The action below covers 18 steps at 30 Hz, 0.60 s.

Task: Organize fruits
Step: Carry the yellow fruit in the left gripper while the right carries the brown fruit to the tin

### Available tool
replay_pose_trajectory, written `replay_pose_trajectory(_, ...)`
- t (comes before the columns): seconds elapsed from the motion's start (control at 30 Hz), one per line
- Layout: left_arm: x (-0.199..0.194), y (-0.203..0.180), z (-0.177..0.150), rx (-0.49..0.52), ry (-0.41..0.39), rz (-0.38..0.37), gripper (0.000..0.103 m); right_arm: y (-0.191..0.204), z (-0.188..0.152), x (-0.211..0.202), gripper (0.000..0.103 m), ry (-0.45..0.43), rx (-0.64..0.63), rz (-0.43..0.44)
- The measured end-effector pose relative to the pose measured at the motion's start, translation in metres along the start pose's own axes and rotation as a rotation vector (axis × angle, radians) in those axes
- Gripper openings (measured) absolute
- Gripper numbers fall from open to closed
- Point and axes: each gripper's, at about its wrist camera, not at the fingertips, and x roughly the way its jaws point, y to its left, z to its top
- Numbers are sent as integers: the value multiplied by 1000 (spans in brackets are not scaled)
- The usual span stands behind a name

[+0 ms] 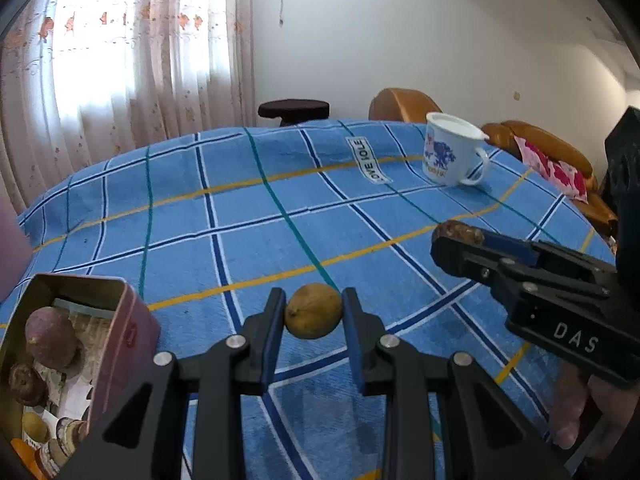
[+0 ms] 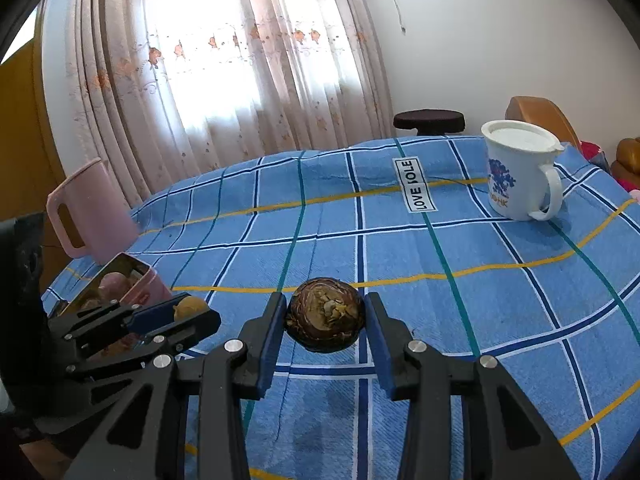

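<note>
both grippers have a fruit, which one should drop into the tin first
Left, probably. The left gripper holds the yellow fruit just beside the open tin; the right gripper, with the dark fruit, sits farther from it.

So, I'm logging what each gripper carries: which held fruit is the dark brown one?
The dark brown fruit in the right gripper. The left gripper holds a smooth yellowish fruit instead.

Tablecloth (image 2: 500,312): I see blue, checked with navy, white, teal and yellow lines.
Left fruit (image 1: 314,316): yellow-tan.
Right fruit (image 2: 325,314): dark brown, mottled tan.
Mug (image 2: 516,174): white, blue floral print.
Tin (image 1: 132,320): pink outside.
Pitcher (image 2: 90,210): pale pink.
Finger pads (image 2: 267,346): blue on black.
</note>
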Motion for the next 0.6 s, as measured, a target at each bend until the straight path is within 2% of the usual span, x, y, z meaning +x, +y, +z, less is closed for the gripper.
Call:
replay_pose_trajectory(0.33,-16,4,-4,-22,-68,19,30,8,-1,-10,42,-52,-37,-7)
replay_pose_trajectory(0.6,-31,5,-9,-23,-128,46,30,23,-5,-27,42,-134,-111,-40)
